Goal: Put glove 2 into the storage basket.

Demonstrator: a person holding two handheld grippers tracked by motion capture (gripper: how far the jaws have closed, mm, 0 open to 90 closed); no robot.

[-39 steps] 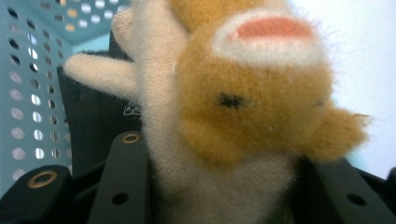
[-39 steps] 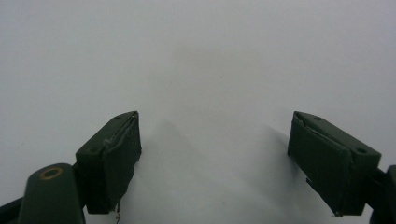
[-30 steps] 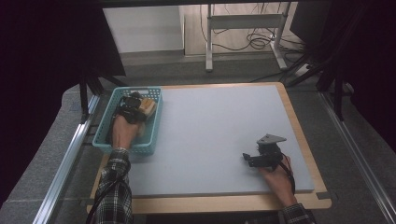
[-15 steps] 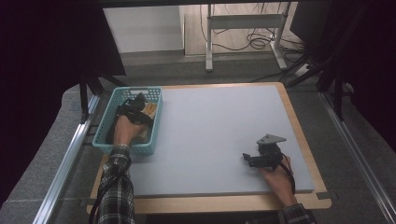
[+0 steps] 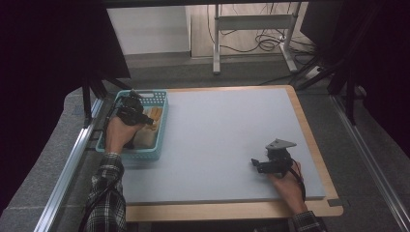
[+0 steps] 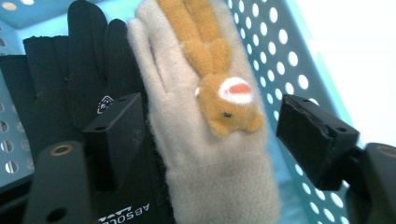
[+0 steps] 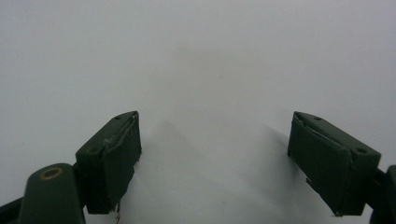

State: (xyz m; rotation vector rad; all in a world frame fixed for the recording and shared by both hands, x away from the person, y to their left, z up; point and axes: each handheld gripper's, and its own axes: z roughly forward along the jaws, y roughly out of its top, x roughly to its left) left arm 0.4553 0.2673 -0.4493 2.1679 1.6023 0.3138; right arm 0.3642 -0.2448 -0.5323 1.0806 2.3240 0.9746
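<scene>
Inside the turquoise plastic basket (image 5: pixel 159 145), whose walls are pierced with rows of round holes, lies a beige fleece glove (image 6: pixel 201 140) with a soft, nappy pile and a small plush animal (image 6: pixel 219 88) in tan fabric sewn on its back, its white muzzle patch marked in orange. Just beside the fleece glove, toward the basket's middle, rests a black glove (image 6: pixel 56 88) of smooth knit with a small white logo and printed lettering at the cuff. Over the basket hangs the left gripper (image 6: pixel 205 135), its blocky black jaws having just been opening; they now stand apart on either side of the beige glove, not pressing on it. Well away from the basket, near the opposite front corner of the pale grey matte table (image 5: pixel 227 135), which has a light wooden rim, the right gripper (image 5: pixel 258 165) rests in a hand with a grey three-cornered plate on top; its dark green, rubber-faced jaws are spread wide over bare tabletop with nothing between them.
</scene>
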